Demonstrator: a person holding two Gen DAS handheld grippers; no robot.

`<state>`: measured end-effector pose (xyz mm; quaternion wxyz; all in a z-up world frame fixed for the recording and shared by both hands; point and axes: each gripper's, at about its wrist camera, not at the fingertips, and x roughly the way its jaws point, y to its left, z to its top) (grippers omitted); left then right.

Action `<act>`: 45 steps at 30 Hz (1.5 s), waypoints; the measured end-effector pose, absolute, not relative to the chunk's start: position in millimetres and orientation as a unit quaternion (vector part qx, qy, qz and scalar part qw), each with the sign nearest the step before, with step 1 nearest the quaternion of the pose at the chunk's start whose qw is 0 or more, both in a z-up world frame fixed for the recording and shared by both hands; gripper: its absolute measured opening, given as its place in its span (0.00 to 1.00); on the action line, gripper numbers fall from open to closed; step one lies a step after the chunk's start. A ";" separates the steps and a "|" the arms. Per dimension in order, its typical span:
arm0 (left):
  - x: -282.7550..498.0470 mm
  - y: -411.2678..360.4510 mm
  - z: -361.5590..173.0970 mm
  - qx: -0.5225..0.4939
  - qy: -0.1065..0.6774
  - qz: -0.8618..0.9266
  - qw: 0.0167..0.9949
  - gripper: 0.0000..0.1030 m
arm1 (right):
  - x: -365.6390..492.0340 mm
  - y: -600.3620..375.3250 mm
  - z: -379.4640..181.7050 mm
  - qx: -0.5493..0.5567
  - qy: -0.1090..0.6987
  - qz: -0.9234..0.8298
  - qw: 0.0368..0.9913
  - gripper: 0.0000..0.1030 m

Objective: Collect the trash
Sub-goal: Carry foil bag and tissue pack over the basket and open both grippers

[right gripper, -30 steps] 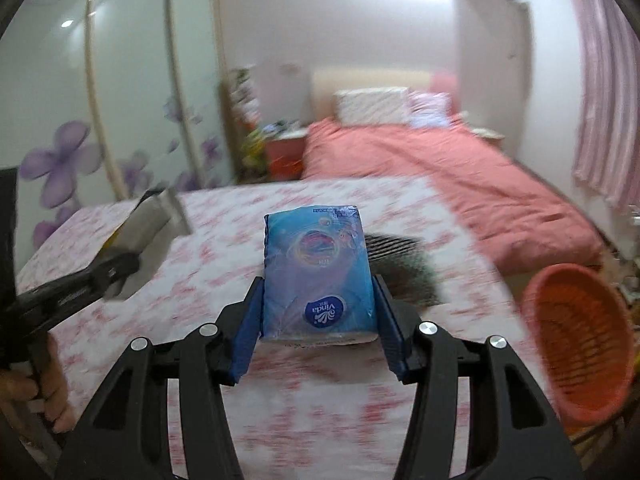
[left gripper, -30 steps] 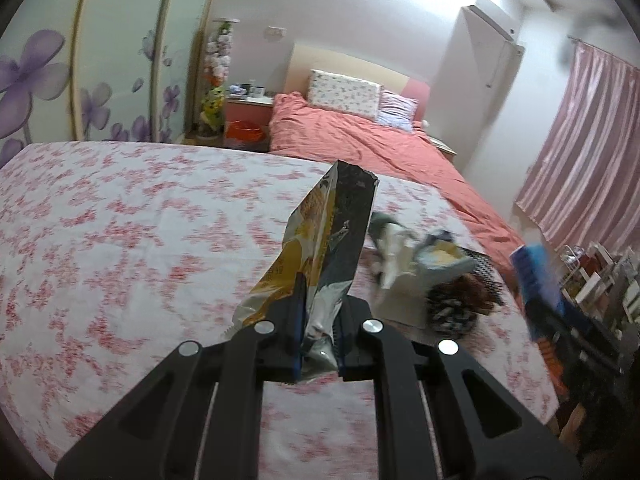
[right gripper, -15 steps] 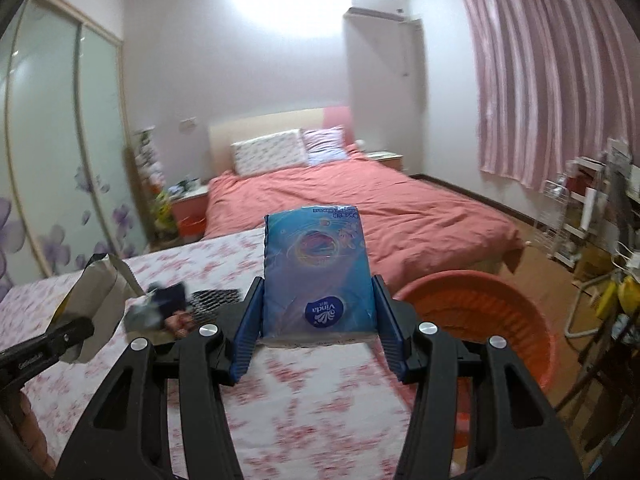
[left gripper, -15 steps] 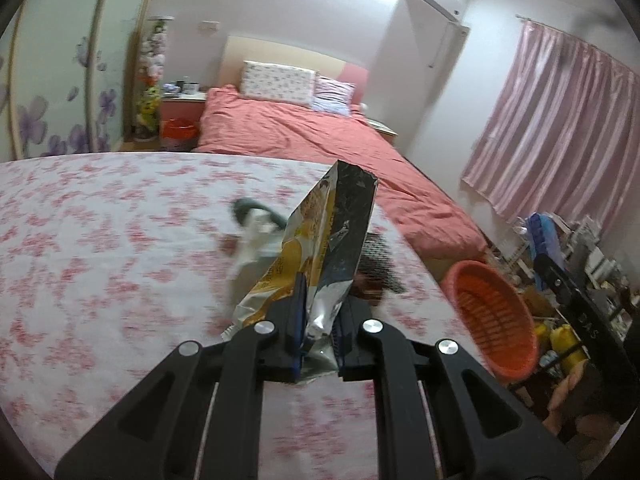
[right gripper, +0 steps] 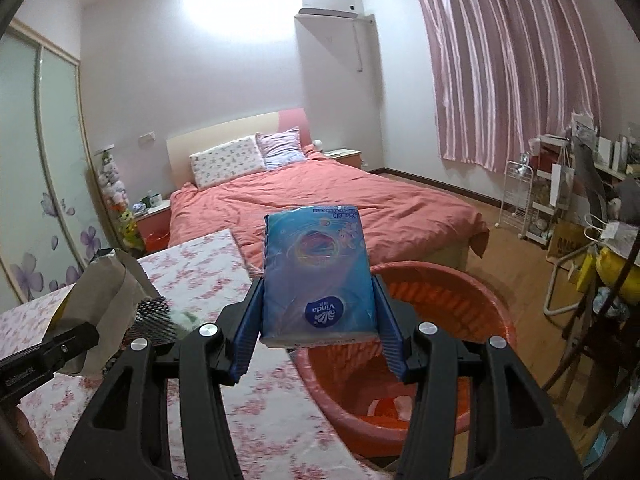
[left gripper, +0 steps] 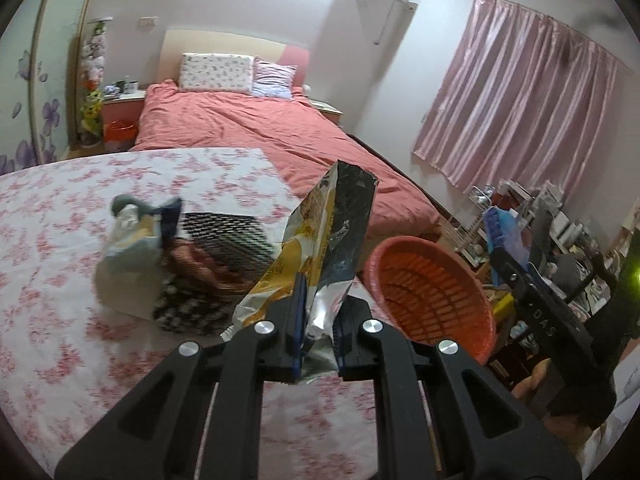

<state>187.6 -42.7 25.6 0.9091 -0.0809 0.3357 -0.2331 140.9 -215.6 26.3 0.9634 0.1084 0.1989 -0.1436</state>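
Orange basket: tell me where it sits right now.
In both wrist views the orange basket sits low on the right, just off the edge of the floral-covered table, below the tissue pack in the right gripper.

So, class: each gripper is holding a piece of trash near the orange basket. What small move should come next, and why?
Probably carry the right gripper a little further forward over the basket and then open it. Its fingers clamp the tissue pack, and the pack sits just above the basket's near rim, not yet clearly over the hollow. The left gripper, pinching the snack bag, is further off.
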 end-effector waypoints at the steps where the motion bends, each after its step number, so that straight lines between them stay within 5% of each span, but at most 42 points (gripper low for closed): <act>1: 186.7 -48.7 25.6 -0.080 0.334 -0.239 0.908 0.12 | 139.8 -218.4 24.8 0.110 0.199 -0.146 0.963 0.51; 38: 225.9 -219.2 -27.1 -0.034 0.387 -0.348 0.853 0.13 | 147.2 -303.4 -6.9 0.187 0.205 -0.195 0.941 0.52; 45: 240.8 -224.2 -49.6 -0.025 0.412 -0.329 0.849 0.38 | 148.4 -309.3 -17.5 0.197 0.223 -0.194 0.935 0.66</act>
